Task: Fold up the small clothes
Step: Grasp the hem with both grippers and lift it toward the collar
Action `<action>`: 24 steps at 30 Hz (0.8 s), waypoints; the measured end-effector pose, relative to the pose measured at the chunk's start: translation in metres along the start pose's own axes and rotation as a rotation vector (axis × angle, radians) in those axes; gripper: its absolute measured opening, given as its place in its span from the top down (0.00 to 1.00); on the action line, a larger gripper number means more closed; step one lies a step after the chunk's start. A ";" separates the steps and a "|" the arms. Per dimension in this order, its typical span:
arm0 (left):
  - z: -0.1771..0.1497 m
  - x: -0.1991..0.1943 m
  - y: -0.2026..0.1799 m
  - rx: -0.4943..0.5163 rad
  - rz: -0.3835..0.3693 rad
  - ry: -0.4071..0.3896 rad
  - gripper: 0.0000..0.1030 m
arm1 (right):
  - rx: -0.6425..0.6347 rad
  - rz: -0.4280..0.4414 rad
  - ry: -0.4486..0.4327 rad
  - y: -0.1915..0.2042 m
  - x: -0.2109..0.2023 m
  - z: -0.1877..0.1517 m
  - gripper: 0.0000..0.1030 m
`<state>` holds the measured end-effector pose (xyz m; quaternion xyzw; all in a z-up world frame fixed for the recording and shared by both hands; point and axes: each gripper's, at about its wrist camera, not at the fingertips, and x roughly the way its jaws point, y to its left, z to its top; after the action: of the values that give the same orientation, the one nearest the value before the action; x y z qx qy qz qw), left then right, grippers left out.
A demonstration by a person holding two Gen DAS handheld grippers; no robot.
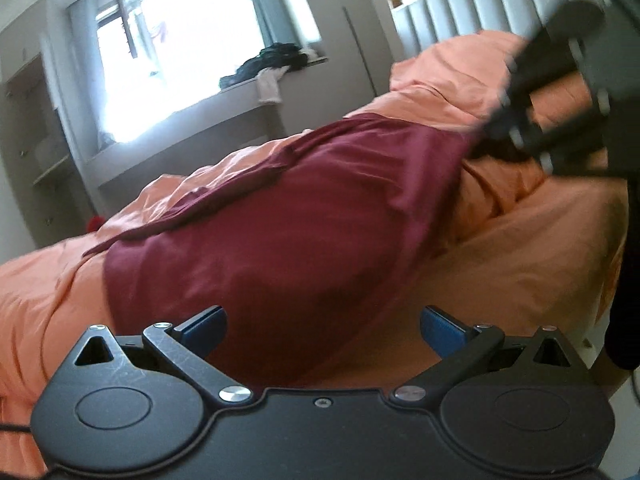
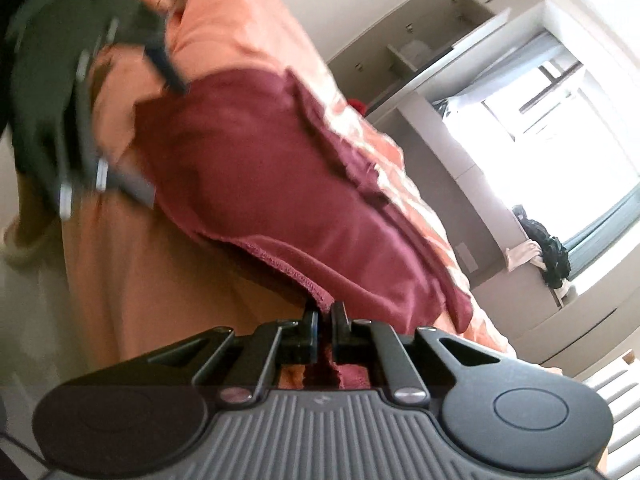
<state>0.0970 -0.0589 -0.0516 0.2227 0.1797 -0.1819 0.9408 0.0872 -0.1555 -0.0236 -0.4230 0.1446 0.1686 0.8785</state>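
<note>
The main risk, as I judge it, is the dark red, soft knit garment (image 2: 280, 184) slipping out of the right claw (image 2: 324, 316): the jaws pinch only the stitched hem at one corner, so a sharp pull could tear the thin bite free and drop the corner onto the orange quilted bed cover (image 1: 520, 240). A second risk is a lopsided fold, since only one claw holds cloth and the rest of the garment lies rumpled ahead of it, draped over the bed. Both views are blurred, which suggests quick motion and makes a slip likelier.

The right claw is closed tight on the hem, its fingers nearly touching, with red fabric bunched between and just behind them. The left claw (image 1: 322, 322) stands wide apart, gripping nothing; the garment lies just ahead of and beneath its blue-padded fingertips (image 1: 208, 322), though contact cannot be told.
</note>
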 end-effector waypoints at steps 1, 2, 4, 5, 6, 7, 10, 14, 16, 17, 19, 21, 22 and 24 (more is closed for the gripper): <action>0.002 0.004 -0.006 0.016 0.008 0.002 0.00 | 0.013 0.000 -0.009 -0.005 -0.005 0.002 0.94; 0.003 0.009 -0.012 0.036 0.024 0.003 0.00 | 0.028 0.001 -0.018 -0.012 -0.007 0.004 0.94; 0.006 0.019 -0.020 0.063 0.060 0.010 0.01 | 0.063 0.003 -0.037 -0.026 -0.010 0.007 0.94; 0.007 0.022 -0.022 0.069 0.081 0.004 0.04 | 0.078 0.003 -0.044 -0.030 -0.013 0.008 0.94; 0.008 0.024 -0.023 0.074 0.112 -0.005 0.06 | 0.087 -0.002 -0.052 -0.037 -0.015 0.009 0.94; 0.009 0.026 -0.023 0.082 0.151 -0.003 0.11 | 0.089 -0.009 -0.058 -0.038 -0.019 0.011 0.94; 0.009 0.028 -0.017 0.109 0.268 -0.005 0.25 | 0.095 -0.023 -0.065 -0.038 -0.028 0.012 0.94; 0.008 0.016 0.001 0.112 0.332 -0.022 0.63 | 0.102 -0.030 -0.066 -0.041 -0.030 0.009 0.95; 0.010 0.006 0.004 0.124 0.325 -0.037 0.80 | 0.108 -0.024 -0.061 -0.037 -0.027 0.008 0.95; 0.012 0.001 0.005 0.136 0.317 -0.048 0.86 | 0.109 -0.019 -0.056 -0.037 -0.026 0.007 0.94; 0.017 -0.007 0.004 0.160 0.303 -0.061 0.95 | 0.106 -0.007 -0.046 -0.034 -0.020 0.006 0.94; 0.025 -0.013 0.004 0.178 0.288 -0.077 0.95 | 0.111 0.005 -0.039 -0.030 -0.015 0.004 0.91; 0.028 -0.016 0.004 0.188 0.285 -0.085 0.95 | 0.117 0.017 -0.039 -0.027 -0.013 0.003 0.87; 0.035 -0.021 0.006 0.210 0.287 -0.100 0.96 | 0.136 0.044 -0.044 -0.020 -0.011 0.002 0.66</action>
<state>0.0904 -0.0658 -0.0116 0.3336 0.0789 -0.0746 0.9364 0.0855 -0.1673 -0.0037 -0.3552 0.1457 0.1871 0.9042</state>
